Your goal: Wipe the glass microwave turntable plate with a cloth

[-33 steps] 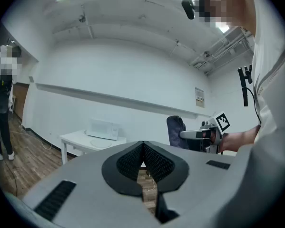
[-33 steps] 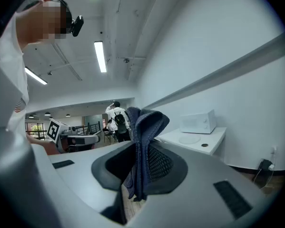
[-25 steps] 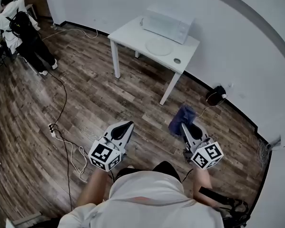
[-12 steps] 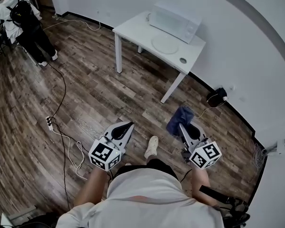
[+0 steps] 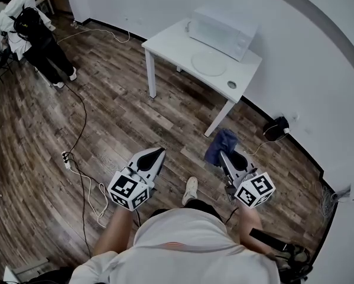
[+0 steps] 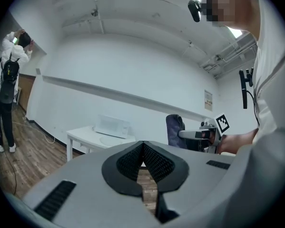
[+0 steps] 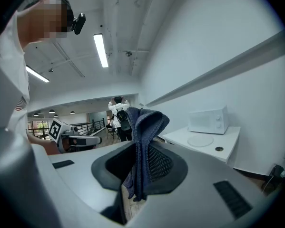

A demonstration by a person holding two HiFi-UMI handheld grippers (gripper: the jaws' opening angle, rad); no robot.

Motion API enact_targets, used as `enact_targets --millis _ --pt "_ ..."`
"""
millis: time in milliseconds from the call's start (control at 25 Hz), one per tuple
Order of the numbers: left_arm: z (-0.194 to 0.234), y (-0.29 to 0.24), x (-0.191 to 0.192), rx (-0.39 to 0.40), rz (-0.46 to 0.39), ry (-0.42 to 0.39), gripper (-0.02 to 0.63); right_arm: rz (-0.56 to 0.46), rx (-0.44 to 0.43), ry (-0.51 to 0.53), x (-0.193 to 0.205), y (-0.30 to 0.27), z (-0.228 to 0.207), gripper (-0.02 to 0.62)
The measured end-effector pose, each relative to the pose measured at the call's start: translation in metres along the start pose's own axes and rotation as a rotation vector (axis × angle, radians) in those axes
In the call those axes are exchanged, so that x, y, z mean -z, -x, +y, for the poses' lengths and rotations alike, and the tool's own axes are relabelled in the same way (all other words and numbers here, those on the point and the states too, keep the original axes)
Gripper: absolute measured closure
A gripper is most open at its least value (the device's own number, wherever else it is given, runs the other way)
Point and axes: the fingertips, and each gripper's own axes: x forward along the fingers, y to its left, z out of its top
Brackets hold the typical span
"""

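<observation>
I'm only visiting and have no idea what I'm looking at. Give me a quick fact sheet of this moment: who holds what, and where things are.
Left gripper: jaws together, nothing between them
Right gripper: jaws shut on blue cloth
Glass plate: lying on white table, in front of microwave
Person: on wood floor, away from table
Wiping: not yet begun

Left gripper point(image 5: 158, 154) closed, right gripper point(image 5: 223, 155) clamping cloth point(image 5: 220, 142)
</observation>
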Motion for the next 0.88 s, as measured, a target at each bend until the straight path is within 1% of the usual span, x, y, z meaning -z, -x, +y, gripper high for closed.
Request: enact_targets --millis 320,440,640,760,880 --pt "0.016 -0.081 -0.021 -0.030 0.008 -0.011 0.595 -0.017 -0.022 -0.011 -0.024 -0.026 -0.083 0.534" --pt "0.022 -0.117 -0.025 -0.040 0.016 -0.012 0.595 -0.023 -0.023 -0.021 -0.030 -0.035 -0.121 0.534" --pt "0.023 -0.183 -0.038 -0.049 -0.004 -0.040 0.595 -0.033 -0.031 -0.046 -0.036 -0.045 -0.188 0.534" --pt "0.022 -0.214 -0.037 -0.058 0.013 -0.042 0.595 -0.028 -0.040 -0.064 -0.035 -0.050 -0.219 0.534" --pt "0.020 -0.235 -0.036 -0.047 0.042 -0.051 0.595 -0.037 -0.051 -0.083 -0.036 -0.059 -0.238 0.532"
